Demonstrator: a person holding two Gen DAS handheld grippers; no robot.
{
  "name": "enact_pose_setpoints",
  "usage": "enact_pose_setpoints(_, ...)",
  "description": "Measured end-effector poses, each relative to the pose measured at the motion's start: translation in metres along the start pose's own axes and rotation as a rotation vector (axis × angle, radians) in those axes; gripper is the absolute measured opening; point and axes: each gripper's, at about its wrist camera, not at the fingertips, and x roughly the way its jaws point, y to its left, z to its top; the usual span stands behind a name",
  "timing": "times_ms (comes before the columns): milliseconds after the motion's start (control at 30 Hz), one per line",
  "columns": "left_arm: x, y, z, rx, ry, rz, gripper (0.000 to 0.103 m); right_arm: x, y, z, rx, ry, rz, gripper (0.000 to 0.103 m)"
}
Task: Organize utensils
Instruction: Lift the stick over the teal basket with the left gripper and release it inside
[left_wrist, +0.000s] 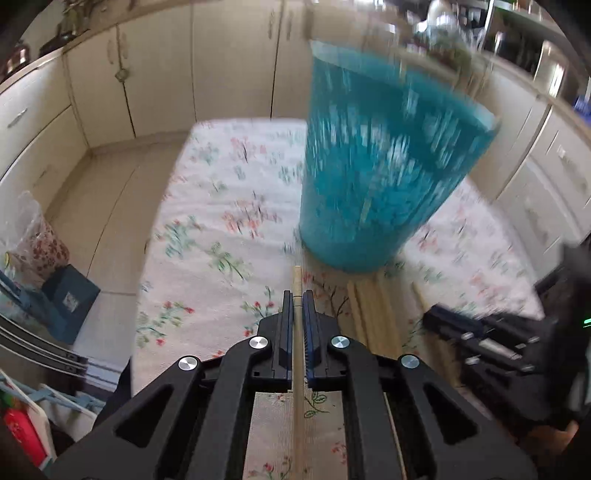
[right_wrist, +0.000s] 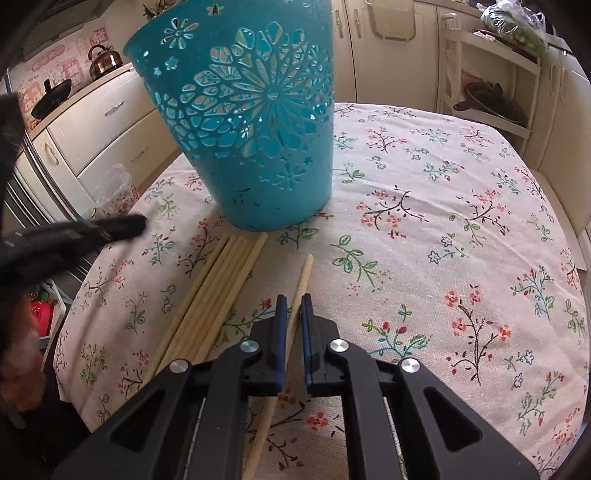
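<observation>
In the left wrist view, my left tongs (left_wrist: 297, 295) are pressed together on one chopstick (left_wrist: 297, 354), which runs straight along the gap between the two pads and sticks out a little past the tips. I judge this as the step of carrying: the stick is taken and should go into the blue basket (left_wrist: 384, 166), which stands just ahead of the tongs and a little to their right on the bench (left_wrist: 221, 206). The next move calls for lifting the stick above the rim and turning it more upright, so it drops inside and does not hit the wall. The picture is smeared, so the basket's pattern and its rim are hard to read, and I cannot see inside. The right tongs (left_wrist: 439, 317) appear low on the right, blurred.

In the right wrist view, my right tongs (right_wrist: 291, 299) are nearly closed around a second chopstick (right_wrist: 300, 291), which lies slanted between the pads; its rear end is hidden under the tongs' body. Whether it is lifted or lying on the cloth I cannot tell. The other chopsticks (right_wrist: 218, 280) lie in a bundle just left of these tongs, their near ends covered. The basket top is cut off by the frame.
</observation>
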Motion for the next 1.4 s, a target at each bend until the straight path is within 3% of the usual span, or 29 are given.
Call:
enact_pose_setpoints(200,-0.090,0.009,0.039,-0.041,-0.284,-0.130,0.005,-0.002,-0.004,0.000,0.026,-0.004,0.017,0.008)
enact_pose_setpoints(367,-0.127,-0.002,0.091,-0.077,-0.489,-0.180,0.005,-0.004,-0.006,-0.001,0.039,-0.007,0.027,0.008)
enact_pose_setpoints(533,-0.121,-0.016,0.139,-0.140,-0.613,-0.188,0.005,-0.004,-0.011,-0.001,0.059,-0.009,0.047,0.008)
enact_pose_setpoints(700,-0.101,-0.028,0.165,-0.177,-0.698,-0.136,0.005,-0.006,-0.013,0.000,0.059,-0.009,0.051,0.008)
enact_pose_setpoints(967,-0.052,-0.014,0.184,-0.292,-0.715,-0.079,0.005,-0.003,-0.013,0.003,0.074,-0.007,0.063,0.008)
enact_pose_setpoints(1267,-0.038,-0.040,0.163,-0.175,-0.702,0.010,0.005,-0.003,-0.018,0.003,0.091,-0.006,0.079,0.008)
enact_pose_setpoints(1400,-0.025,-0.048,0.154,-0.125,-0.627,0.031,0.005,-0.004,-0.017,0.003,0.093,-0.005,0.080,0.008)
